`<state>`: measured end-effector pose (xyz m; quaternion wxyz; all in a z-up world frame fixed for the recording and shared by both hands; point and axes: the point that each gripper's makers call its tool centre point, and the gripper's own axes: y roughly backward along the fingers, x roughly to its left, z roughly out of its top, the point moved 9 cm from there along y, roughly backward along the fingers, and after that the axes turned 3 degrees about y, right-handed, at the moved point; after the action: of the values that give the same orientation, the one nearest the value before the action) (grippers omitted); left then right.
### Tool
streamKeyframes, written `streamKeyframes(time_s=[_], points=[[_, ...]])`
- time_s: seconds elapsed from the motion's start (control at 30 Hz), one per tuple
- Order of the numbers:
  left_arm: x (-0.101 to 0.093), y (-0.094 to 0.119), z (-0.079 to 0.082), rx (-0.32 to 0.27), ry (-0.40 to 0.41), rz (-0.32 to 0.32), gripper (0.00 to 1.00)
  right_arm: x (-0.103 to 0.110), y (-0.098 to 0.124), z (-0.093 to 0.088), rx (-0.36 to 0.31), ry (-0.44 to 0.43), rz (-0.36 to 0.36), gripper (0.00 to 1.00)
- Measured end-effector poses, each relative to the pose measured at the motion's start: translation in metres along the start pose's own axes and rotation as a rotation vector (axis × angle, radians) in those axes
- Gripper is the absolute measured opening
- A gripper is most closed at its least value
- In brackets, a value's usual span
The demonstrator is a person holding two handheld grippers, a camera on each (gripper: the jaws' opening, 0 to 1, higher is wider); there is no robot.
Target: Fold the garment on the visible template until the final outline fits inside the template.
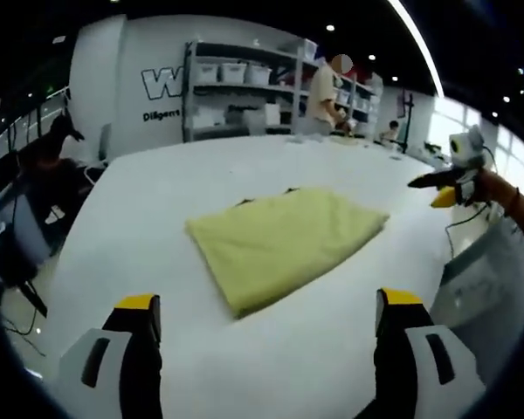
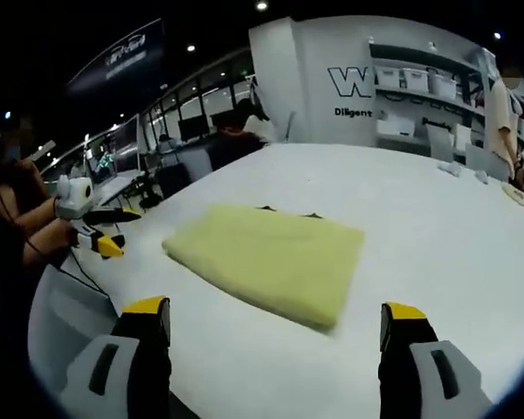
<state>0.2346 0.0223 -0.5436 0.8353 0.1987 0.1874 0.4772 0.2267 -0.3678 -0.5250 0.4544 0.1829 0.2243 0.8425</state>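
Note:
A yellow garment [image 1: 284,240] lies folded into a flat rectangle in the middle of the white table [image 1: 157,218]. Small dark bits of the template [image 1: 244,202] peek out along its far edge. My left gripper [image 1: 266,305] hovers open over the near side of the table, well short of the cloth, with nothing between its yellow-tipped jaws. The right gripper [image 1: 441,188] shows at the right table edge, held in a hand. In the right gripper view the garment [image 2: 271,257] lies ahead, template bits [image 2: 312,215] beyond it. My right gripper [image 2: 275,314] is open and holds nothing. The left gripper [image 2: 100,231] sits at left.
Shelves with white bins [image 1: 244,87] stand behind the table, and a person [image 1: 325,96] stands there. Small items [image 2: 489,179] lie at the table's far end. A pale sheet [image 1: 493,271] hangs by the right table edge. Desks and seated people [image 2: 227,131] are beyond the table.

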Motion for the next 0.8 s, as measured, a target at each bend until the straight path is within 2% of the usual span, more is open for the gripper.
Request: streamKeyframes(time_s=[0.1,0.27,0.43,0.8], points=[[-0.005,0.006,-0.002,0.002,0.013,0.005,0.99,0.005,0.004,-0.007,0.027,0.005,-0.003,0.99],[-0.012,0.016,-0.004,0.006,-0.037,0.021,0.99,0.019,0.012,-0.017,0.051,0.032,0.039,0.99],[-0.013,0.02,-0.005,0.005,-0.034,0.026,0.99,0.026,0.015,-0.022,0.028,0.004,0.041,0.99],[-0.015,0.027,-0.006,0.01,-0.034,0.039,0.99,0.033,0.023,-0.023,0.002,0.008,0.042,0.99]])
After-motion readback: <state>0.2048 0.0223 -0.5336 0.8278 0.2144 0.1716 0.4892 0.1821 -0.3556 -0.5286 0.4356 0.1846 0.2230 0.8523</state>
